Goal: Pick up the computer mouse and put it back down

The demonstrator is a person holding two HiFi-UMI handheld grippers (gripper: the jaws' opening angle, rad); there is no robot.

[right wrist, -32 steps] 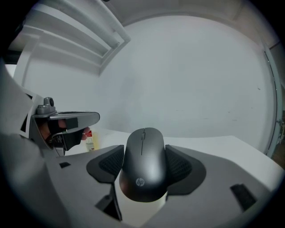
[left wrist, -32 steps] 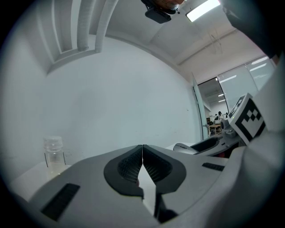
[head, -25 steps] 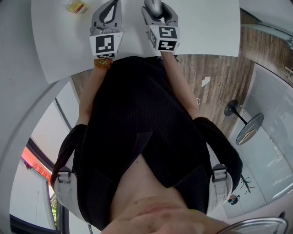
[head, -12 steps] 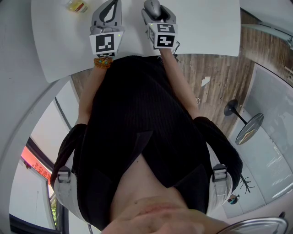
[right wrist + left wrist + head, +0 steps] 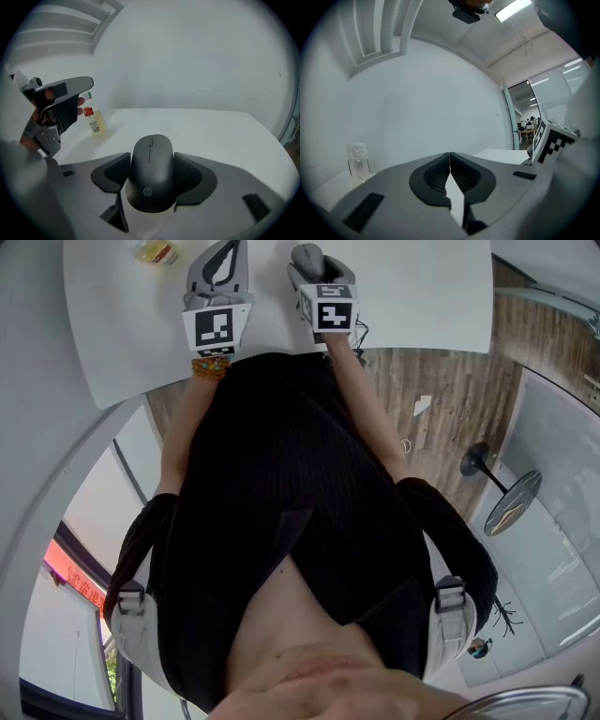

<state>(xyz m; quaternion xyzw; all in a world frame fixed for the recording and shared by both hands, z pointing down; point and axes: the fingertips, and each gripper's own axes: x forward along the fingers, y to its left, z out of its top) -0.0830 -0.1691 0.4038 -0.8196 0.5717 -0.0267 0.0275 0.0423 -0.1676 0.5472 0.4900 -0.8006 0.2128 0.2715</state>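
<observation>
Your right gripper (image 5: 152, 179) has its jaws clamped on the mouse (image 5: 151, 161), one ribbed pad against each flank. The mouse sits square between them, logo end toward the camera and scroll wheel pointing away. From the head view, that gripper (image 5: 315, 262) reaches out over the white surface (image 5: 422, 296), with the mouse (image 5: 306, 253) showing dark between the jaw tips near the far edge of the frame. Whether the mouse rests on the surface or hangs just above it cannot be told from these views.

Your left gripper (image 5: 449, 161) is clenched on nothing: its two pads meet along a thin vertical seam. In the head view it (image 5: 222, 263) lies just beside the right one, to its left, over the same surface.

A small bottle (image 5: 94, 119) with yellowish contents and a red label stands upright on the surface, well to the left of the mouse. In the head view the bottle (image 5: 157, 252) is beyond your left gripper, near the surface's far left part.
</observation>
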